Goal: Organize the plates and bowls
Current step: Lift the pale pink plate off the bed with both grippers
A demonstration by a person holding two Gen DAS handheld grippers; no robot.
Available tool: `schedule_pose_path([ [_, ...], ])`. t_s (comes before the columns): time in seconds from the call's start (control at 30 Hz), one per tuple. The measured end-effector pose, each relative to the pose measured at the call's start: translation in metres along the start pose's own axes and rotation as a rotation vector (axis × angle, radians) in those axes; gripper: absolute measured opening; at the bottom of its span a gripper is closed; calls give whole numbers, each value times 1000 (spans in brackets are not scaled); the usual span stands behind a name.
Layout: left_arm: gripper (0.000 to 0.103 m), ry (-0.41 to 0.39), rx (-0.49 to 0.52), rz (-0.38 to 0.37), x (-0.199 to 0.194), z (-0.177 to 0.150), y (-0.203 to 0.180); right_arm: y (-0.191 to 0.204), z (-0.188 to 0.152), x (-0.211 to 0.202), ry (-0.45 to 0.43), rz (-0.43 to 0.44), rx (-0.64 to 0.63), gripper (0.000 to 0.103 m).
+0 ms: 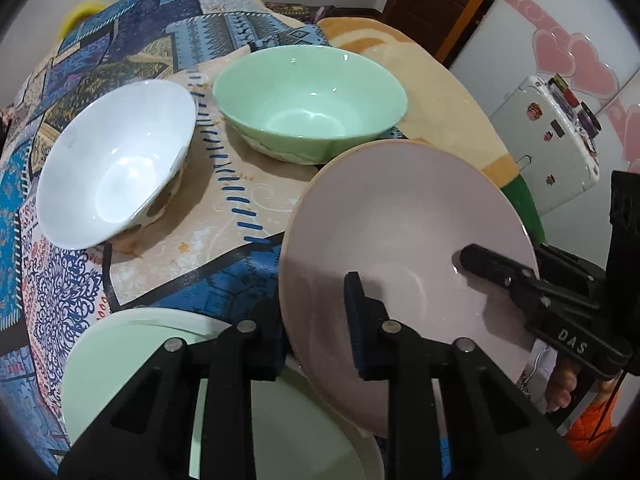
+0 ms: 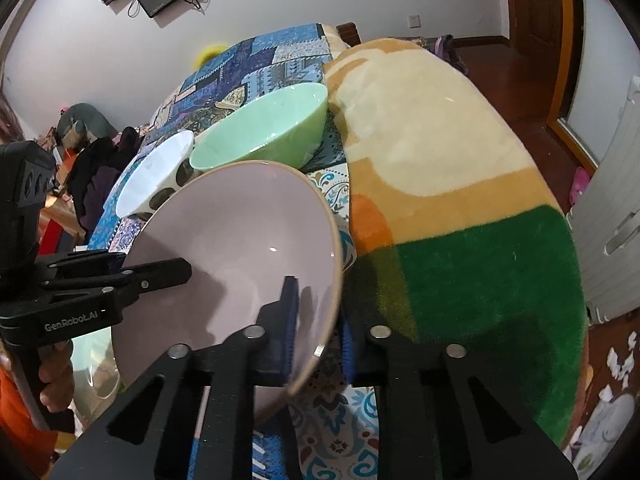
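The pale lilac bowl is wide and shallow, glossy inside, with a thin tan rim, and it is tipped up on edge rather than sitting flat. It leans over the mint-green plate, which lies flat on the patterned blue cloth; the lilac bowl's lower edge sits just above and to the right of that plate. Beyond the lilac bowl stands the green bowl, upright and empty. To the left of the lilac bowl is the white bowl, tilted, with dark spots on its outer wall. To the right of the lilac bowl the cloth meets a fuzzy cream, orange and green blanket.

The left tongs point steeply down, closed on the lilac bowl's near left rim, one finger inside the bowl and one outside. The right tongs also angle down, clamped on the opposite rim, with the blue pad pressed to the inner wall and the other finger behind the outer wall. In the right wrist view a hand grips the left tool's handle, beside an orange sleeve.
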State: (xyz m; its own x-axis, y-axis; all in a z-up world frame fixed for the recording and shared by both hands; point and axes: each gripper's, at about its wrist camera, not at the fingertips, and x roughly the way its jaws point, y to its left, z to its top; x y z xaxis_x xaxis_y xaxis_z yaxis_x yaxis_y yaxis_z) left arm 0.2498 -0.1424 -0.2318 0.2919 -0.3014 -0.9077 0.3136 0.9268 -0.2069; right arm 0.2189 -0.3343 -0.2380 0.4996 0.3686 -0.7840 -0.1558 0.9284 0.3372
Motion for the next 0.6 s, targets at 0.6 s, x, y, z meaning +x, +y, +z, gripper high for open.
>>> schedule_pose_path([
  [0.6, 25, -24, -47, -43, -25, -7, -3, 14, 7, -27, -52, -12, 20, 16],
])
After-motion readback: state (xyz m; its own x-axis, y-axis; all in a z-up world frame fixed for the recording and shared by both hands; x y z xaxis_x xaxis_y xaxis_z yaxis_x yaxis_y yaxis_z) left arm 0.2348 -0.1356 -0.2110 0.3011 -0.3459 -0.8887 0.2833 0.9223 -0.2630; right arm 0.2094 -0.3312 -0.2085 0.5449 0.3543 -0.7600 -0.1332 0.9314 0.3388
